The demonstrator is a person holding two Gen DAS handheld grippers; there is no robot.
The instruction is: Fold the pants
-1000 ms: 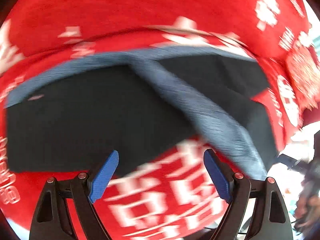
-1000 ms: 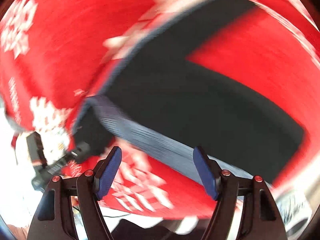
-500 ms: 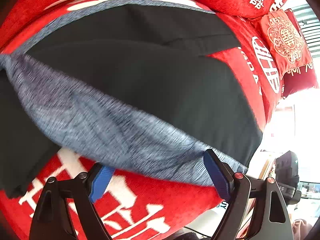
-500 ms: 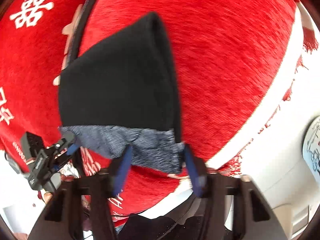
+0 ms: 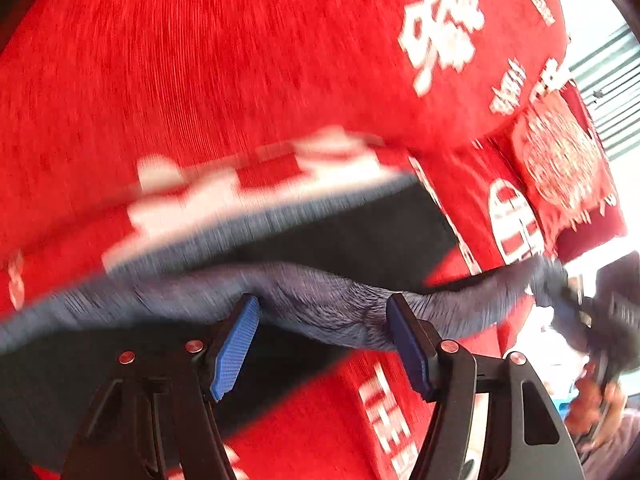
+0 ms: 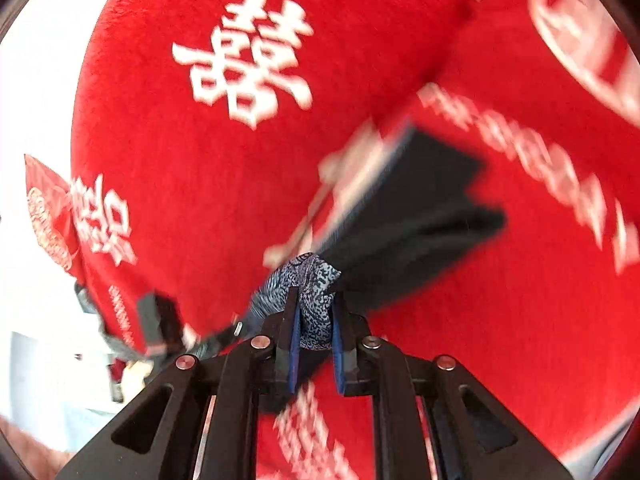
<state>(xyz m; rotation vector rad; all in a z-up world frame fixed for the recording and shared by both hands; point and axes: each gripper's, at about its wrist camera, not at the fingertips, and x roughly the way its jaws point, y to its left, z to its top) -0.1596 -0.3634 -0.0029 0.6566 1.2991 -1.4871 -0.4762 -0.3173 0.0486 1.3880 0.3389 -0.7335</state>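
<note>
The pants (image 5: 360, 240) are black with a grey-blue heathered waistband (image 5: 328, 304) and lie on a red bedspread. In the left wrist view my left gripper (image 5: 322, 340) is open, its blue pads on either side of the bunched waistband without pinching it. In the right wrist view my right gripper (image 6: 314, 320) is shut on the waistband (image 6: 314, 280), and the black cloth (image 6: 420, 216) stretches away from it, lifted off the bed. The right gripper also shows in the left wrist view at the far right, holding the waistband end (image 5: 552, 276).
The red bedspread (image 6: 240, 200) with white characters covers the bed. Red cushions (image 5: 560, 152) sit at the far right in the left wrist view. The bed edge and bright floor (image 6: 40, 320) are at the left in the right wrist view.
My right gripper has closed on the waistband and lifted it. My left gripper has narrowed around the waistband and moved, with the cloth now pulled taut between both grippers.
</note>
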